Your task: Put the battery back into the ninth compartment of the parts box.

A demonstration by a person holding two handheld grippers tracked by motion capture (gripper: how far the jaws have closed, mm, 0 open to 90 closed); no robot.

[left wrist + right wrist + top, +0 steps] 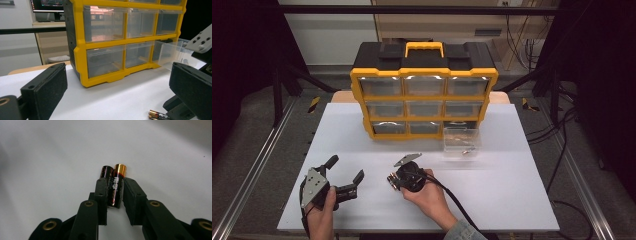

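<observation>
My right gripper (114, 195) points down at the white surface (362, 125) with its jaws closed on two batteries (113, 185) lying side by side between the pads, a black-ended one on one side and a gold-capped one beside it, both touching the surface; in the high view this right gripper (394, 181) sits near the middle of the surface's near half, held in my right hand (429, 195); my left gripper (346, 176) rests to its left in my left hand (324, 205), jaws spread wide and holding nothing, and its own view catches the battery ends (158, 115) low between them; the yellow organiser (424, 90) stands at the far side of the surface; one clear drawer (461, 142) lies pulled out just in front of its lower right corner, a small item inside too small to tell.
</observation>
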